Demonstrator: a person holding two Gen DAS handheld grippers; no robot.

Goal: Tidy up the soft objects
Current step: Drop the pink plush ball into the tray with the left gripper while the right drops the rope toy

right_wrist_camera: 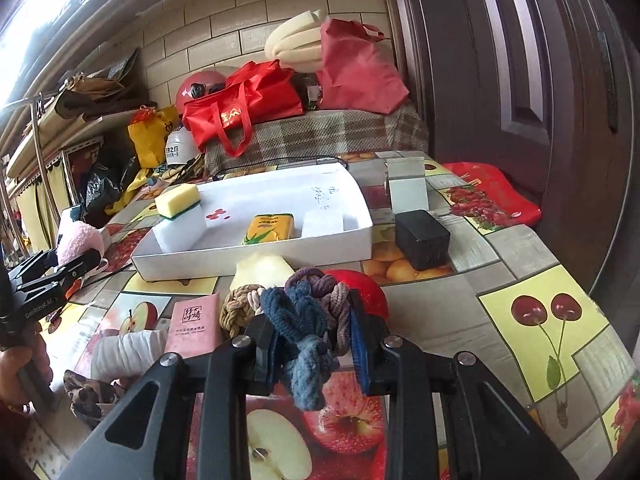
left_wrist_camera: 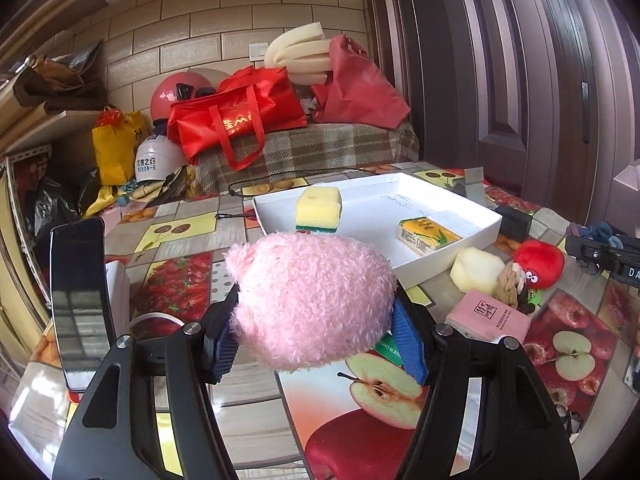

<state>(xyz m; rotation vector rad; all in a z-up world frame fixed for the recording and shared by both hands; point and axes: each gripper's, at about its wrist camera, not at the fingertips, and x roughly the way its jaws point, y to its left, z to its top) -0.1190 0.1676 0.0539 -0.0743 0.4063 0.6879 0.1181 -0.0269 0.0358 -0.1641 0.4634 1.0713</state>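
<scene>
My left gripper is shut on a pink plush toy, held above the table short of the white tray. The tray holds a yellow sponge and a yellow tissue pack. My right gripper is shut on a blue and purple knotted rope toy, held in front of the tray. On the table by the tray lie a cream sponge, a red plush, a tan rope knot and a pink tissue pack. The left gripper with the pink plush shows at left.
A black phone stands at the left. A black box and a small mirror stand sit right of the tray. A white rolled cloth and a leopard-print cloth lie at the near left. Red bags pile on a couch behind.
</scene>
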